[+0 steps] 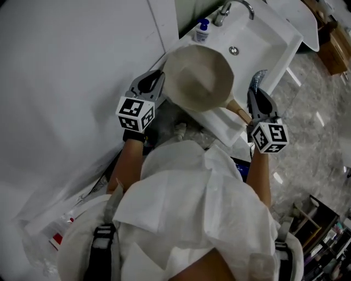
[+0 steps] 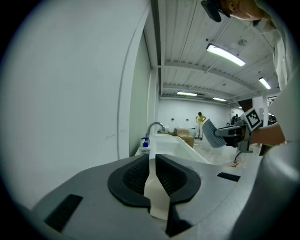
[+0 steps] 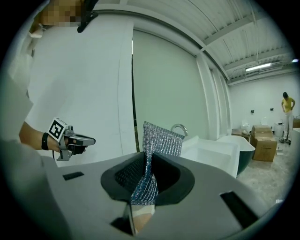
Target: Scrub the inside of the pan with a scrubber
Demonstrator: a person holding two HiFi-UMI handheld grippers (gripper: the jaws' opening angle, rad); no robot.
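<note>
Two hand-held grippers, the left gripper [image 1: 159, 77] and the right gripper [image 1: 256, 93], one pale pan [image 1: 198, 77] clamped in the left's jaws, one silvery mesh scrubber [image 3: 161, 138] pinched in the right's, and, just beyond both, one white sink [image 1: 260, 37], one faucet [image 1: 233, 6] and one blue-capped bottle [image 1: 202, 31].

- My left gripper [image 2: 152, 158] has its fingers [image 2: 172, 177] pressed together on the thin cream edge of the pan [image 2: 157, 199].
- Past them I see a white sink [image 2: 180, 146], with a curved faucet [image 2: 155, 126] and a blue-topped bottle [image 2: 145, 144] at its far end.
- At right, my right gripper [image 2: 224, 134] holds a silver mesh scrubber [image 2: 211, 133] in the air.
- A white wall [image 2: 70, 103] fills the left.
</note>
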